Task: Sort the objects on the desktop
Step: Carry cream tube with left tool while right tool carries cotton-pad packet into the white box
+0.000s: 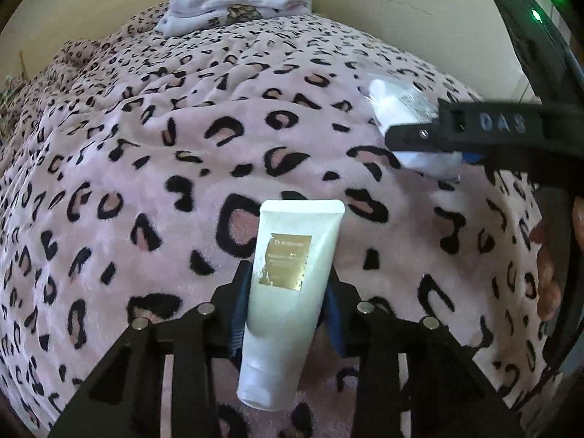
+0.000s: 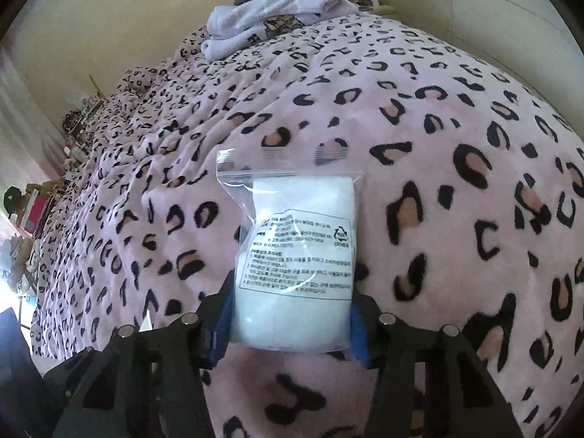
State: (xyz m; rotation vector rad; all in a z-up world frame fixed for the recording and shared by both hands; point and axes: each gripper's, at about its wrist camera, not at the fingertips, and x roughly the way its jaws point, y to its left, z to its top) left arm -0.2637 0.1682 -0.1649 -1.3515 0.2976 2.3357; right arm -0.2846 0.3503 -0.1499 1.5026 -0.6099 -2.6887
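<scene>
A: What does the left gripper [image 1: 286,304] hold?
B: A white tube [image 1: 288,292]. Its blue pads press both sides, and the flat end points to 12 o'clock.
A: And the right gripper [image 2: 290,323]?
B: It pinches a clear bag [image 2: 295,255] of white stuff. The zip edge sticks up past the fingers.
A: Is there room to move?
B: Yes. The pink spotted blanket [image 2: 456,116] is bare all around. Folded towels [image 2: 277,18] sit far off at 12 o'clock, near the wall.
</scene>
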